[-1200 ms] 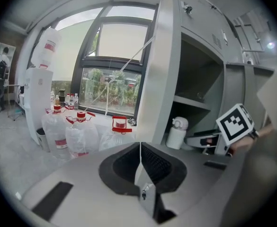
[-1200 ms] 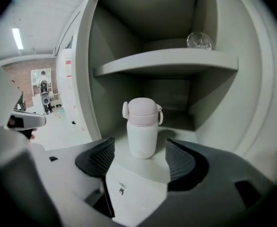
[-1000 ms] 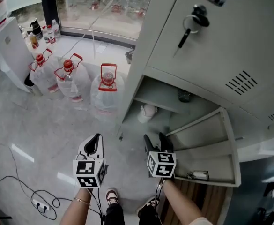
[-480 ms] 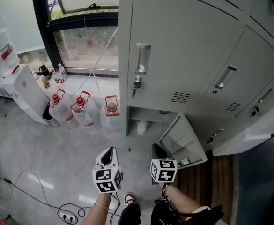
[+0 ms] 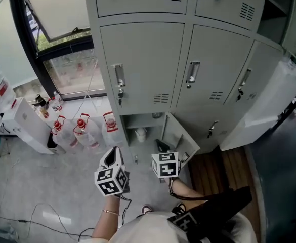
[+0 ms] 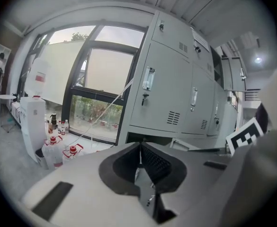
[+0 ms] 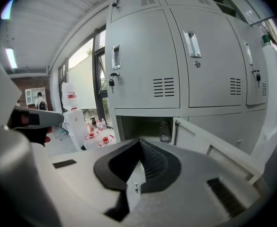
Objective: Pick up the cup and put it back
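Note:
In the head view a white cup (image 5: pixel 140 133) stands inside the open bottom locker (image 5: pixel 129 123), whose door (image 5: pixel 182 138) hangs open to the right. A dark glass (image 5: pixel 157 116) sits on the shelf above the cup; it shows as a clear glass (image 7: pixel 164 132) in the right gripper view. My left gripper (image 5: pixel 115 154) (image 6: pixel 139 145) is shut and empty, held in front of the locker. My right gripper (image 5: pixel 160 145) (image 7: pixel 139 141) has just been closing; it is shut with nothing between its pads. Both are well short of the cup.
Three water jugs (image 5: pixel 81 129) with red caps stand left of the locker beside a white dispenser (image 5: pixel 25 128). Cables (image 5: pixel 41 217) lie on the grey floor. Closed locker doors (image 5: pixel 188 70) rise above. A wooden floor strip (image 5: pixel 223 168) runs at the right.
Both grippers have risen away from the floor and the locker now looks smaller and farther. The right jaws stood apart a second ago and are now together.

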`<state>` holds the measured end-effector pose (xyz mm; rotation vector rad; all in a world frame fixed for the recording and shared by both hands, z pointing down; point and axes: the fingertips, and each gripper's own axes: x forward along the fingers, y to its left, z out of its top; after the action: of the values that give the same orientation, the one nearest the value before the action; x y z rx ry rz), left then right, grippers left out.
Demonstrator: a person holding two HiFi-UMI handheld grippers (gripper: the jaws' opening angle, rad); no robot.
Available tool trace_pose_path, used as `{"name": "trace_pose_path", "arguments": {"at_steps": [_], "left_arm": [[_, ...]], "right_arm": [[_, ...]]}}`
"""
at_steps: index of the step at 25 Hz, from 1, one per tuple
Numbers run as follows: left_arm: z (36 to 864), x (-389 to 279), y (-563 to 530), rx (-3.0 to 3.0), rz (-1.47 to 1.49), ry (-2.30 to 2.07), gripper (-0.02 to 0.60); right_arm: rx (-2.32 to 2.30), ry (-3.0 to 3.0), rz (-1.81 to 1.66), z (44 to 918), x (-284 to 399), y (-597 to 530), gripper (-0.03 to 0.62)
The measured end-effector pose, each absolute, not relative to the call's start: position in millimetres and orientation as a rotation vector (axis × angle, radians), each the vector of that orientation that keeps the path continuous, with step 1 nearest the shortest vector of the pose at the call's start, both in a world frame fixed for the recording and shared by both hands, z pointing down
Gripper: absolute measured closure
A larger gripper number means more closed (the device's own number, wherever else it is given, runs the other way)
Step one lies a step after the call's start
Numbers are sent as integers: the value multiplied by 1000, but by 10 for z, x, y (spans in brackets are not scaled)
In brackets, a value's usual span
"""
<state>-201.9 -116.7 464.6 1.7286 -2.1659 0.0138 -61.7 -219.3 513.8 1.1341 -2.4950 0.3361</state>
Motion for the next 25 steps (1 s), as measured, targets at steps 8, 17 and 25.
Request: {"name": "trace_pose_path", "arguments": {"at_steps": [8, 17, 25], "left_arm": [[4369, -1856, -1311, 1733, 73, -2202, 571], [4360, -1930, -1306, 1658, 76, -2247, 571], [4434, -1900, -1328, 1622, 75, -2252, 571]], "right_arm": [[1066, -2509, 300, 4980, -484, -2277, 603], [977, -2520, 299, 4961, -487, -2293, 603], [982, -2513, 298, 4930, -389, -2350, 603]]}}
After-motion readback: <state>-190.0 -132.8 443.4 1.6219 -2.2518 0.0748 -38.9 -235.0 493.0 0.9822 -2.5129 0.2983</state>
